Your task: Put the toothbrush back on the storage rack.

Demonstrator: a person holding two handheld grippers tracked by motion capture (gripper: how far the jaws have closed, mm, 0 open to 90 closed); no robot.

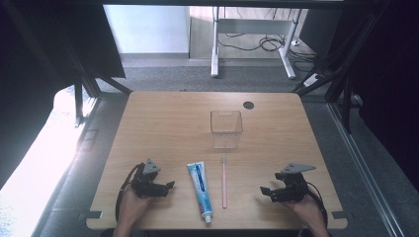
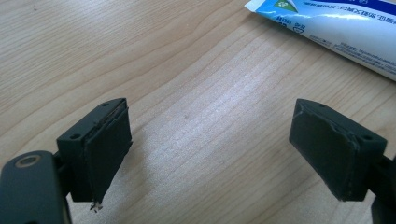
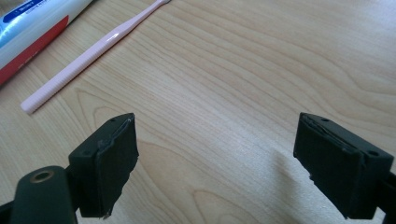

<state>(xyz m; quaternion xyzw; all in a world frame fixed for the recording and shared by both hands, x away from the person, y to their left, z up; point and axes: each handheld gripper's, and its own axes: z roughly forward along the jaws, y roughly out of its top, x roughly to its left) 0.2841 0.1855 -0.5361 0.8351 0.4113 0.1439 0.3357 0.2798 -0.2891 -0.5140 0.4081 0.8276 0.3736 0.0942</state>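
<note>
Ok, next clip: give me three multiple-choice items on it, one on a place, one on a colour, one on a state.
1. Where does the toothbrush lie?
A. Inside the clear container
B. Right of the toothpaste tube
C. Left of the tube

2. What colour is the toothbrush?
A. Green
B. Black
C. Pink

3. How is the left gripper?
A. Open, holding nothing
B. Shut on the tube
C. Shut on the toothbrush

Answers: B, in the high view it lies beside the tube on the side of the right gripper; C, its handle is pale pink; A, bare wood shows between the jaws.

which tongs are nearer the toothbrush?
Right. The right tongs sit to the right of the toothbrush with bare table between. The left tongs are farther off, beyond the toothpaste tube that lies between them and the brush.
</note>
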